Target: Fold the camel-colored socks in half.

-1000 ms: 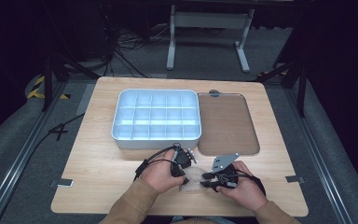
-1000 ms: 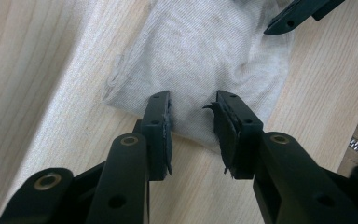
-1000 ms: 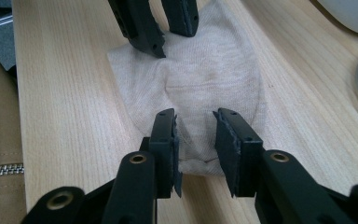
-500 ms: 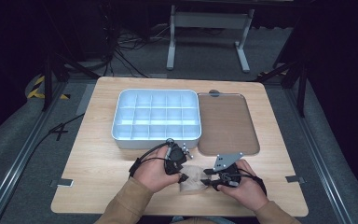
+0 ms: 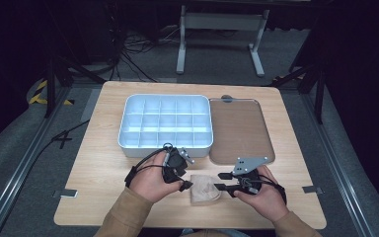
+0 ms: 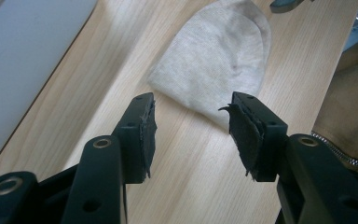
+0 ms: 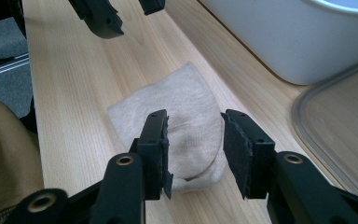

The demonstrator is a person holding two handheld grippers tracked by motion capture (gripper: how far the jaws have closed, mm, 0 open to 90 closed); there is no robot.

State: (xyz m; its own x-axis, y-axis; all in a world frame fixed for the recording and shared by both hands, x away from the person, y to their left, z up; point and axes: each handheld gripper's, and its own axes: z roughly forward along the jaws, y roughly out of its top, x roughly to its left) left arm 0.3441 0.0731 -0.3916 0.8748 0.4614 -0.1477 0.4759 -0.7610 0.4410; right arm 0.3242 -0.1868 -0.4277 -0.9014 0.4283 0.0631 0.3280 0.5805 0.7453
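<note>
Folded beige cloth [image 5: 205,188], just one, lies on the table [image 5: 103,148] between your two grippers. Your left gripper [image 6: 191,135] is spread wide, empty; your right gripper [image 7: 193,140] stands parted over the cloth's edge. One divided bin [image 5: 165,123], one lid [image 5: 239,129].

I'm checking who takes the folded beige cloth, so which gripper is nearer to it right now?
Right. The right gripper has its open jaws straddling the folded beige cloth at its near edge. The left gripper, also open, sits just short of the cloth's opposite edge.
</note>
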